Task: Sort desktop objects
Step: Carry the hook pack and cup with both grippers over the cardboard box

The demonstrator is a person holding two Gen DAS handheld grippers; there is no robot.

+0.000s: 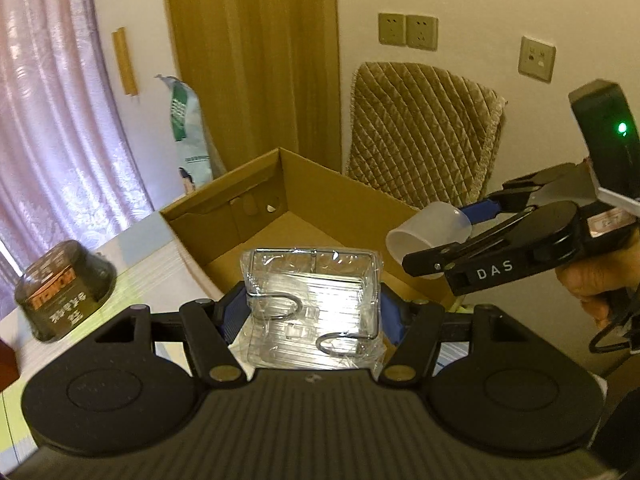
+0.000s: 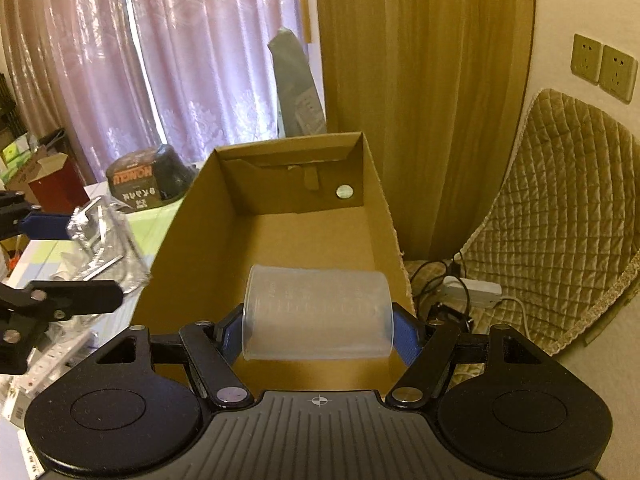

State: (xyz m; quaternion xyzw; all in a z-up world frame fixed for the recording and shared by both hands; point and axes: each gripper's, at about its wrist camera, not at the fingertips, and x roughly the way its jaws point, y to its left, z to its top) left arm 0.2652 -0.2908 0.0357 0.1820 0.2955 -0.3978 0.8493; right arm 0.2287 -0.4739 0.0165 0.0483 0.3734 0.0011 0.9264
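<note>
My left gripper is shut on a clear plastic pack of metal hooks, held in the air at the near edge of an open cardboard box. The same pack shows at the left of the right wrist view, beside the box's left wall. My right gripper is shut on a translucent measuring cup lying sideways between the blue pads, above the inside of the cardboard box. In the left wrist view that cup hangs over the box's right side.
A dark round tub with orange lettering sits on the table left of the box. A quilted chair stands behind the box, with a power strip and cables on the floor. Curtains and a red box are at the left.
</note>
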